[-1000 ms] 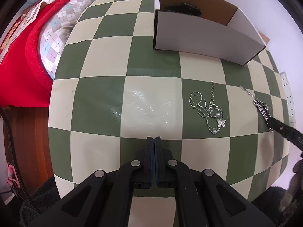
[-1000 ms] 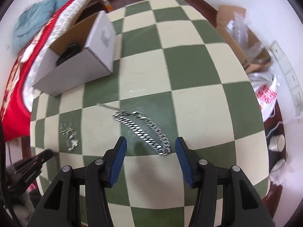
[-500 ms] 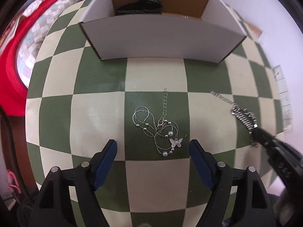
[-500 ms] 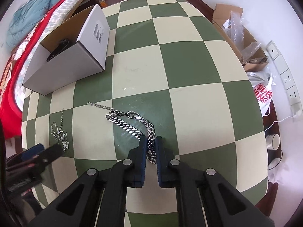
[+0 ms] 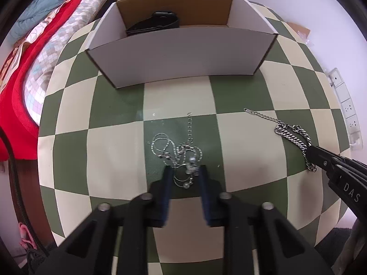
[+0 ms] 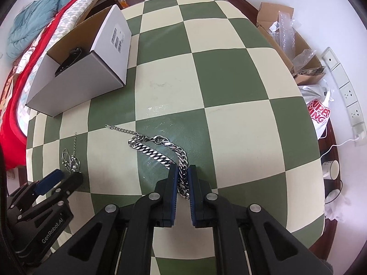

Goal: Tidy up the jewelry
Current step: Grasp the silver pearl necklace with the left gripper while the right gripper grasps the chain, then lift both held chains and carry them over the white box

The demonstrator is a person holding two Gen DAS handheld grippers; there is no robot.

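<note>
A thin silver necklace with beads and a butterfly charm (image 5: 181, 153) lies tangled on the green-and-cream checked table (image 5: 110, 151); it also shows in the right wrist view (image 6: 71, 158). My left gripper (image 5: 184, 171) is partly open, its jaws either side of the necklace's near end. A heavy silver curb chain (image 6: 160, 149) lies to the right, also in the left wrist view (image 5: 291, 135). My right gripper (image 6: 182, 171) is shut on the chain's near end. An open white cardboard box (image 5: 183, 52) stands at the back with a black item (image 5: 158, 21) inside.
A bed with a red blanket (image 5: 20, 75) runs along the table's left side. On the floor to the right are a cardboard box with bubble wrap (image 6: 291, 34), a plastic bag (image 6: 318, 112) and wall sockets (image 6: 348, 96).
My left gripper opened, moved forward over the thin necklace, and has narrowed around it. My right gripper closed on the heavy chain and stays shut on it.
</note>
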